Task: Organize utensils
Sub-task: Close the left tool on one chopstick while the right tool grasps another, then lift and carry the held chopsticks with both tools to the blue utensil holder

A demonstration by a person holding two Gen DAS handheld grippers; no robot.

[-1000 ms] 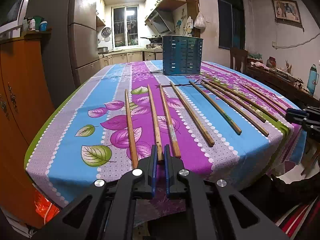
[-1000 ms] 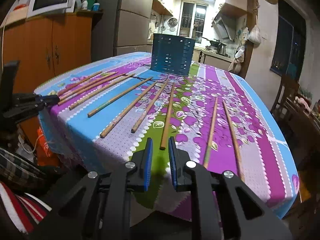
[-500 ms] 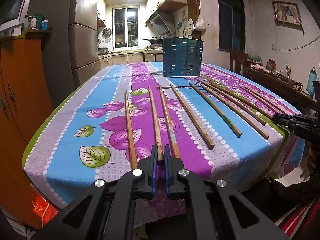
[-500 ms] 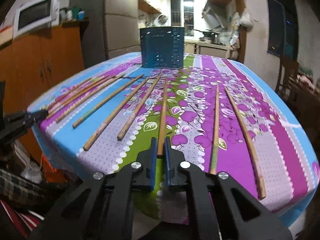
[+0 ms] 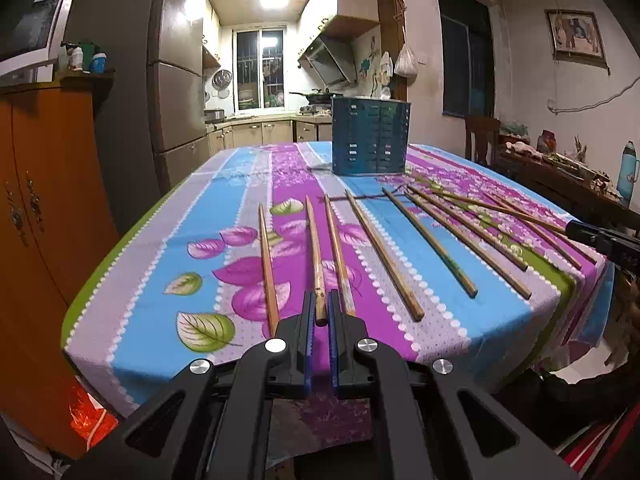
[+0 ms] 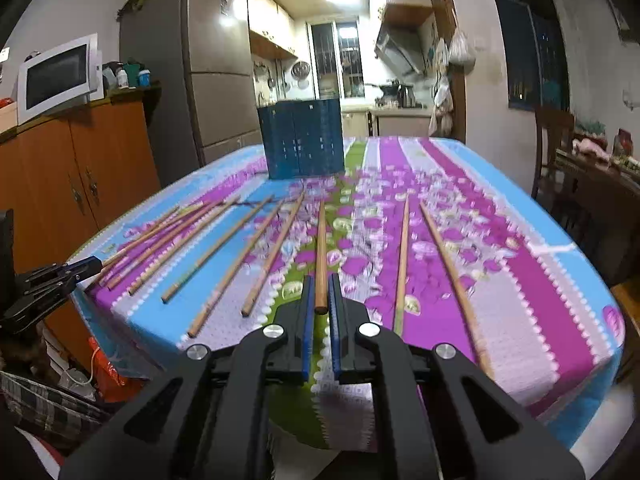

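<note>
Several wooden chopsticks lie side by side, pointing away from me, on a flowered blue and purple tablecloth (image 5: 192, 288). My left gripper (image 5: 320, 306) is shut on the near end of the second chopstick from the left (image 5: 316, 256). My right gripper (image 6: 320, 290) is shut on the near end of a middle chopstick (image 6: 321, 248). A blue slotted utensil holder (image 5: 370, 138) (image 6: 302, 140) stands upright at the far end of the table. Each gripper shows at the other view's edge: the right one (image 5: 600, 236), the left one (image 6: 60, 276).
An orange cabinet (image 5: 44, 208) with a microwave (image 6: 56, 76) on top flanks the table's left side, with a tall fridge (image 6: 208, 72) behind it. A wooden chair (image 6: 554, 148) and a cluttered side table (image 5: 560, 168) stand to the right. The kitchen lies beyond.
The right gripper's jaws closed on the middle chopstick's near end, and its view rolled level. The left gripper kept its hold on its chopstick and barely moved.
</note>
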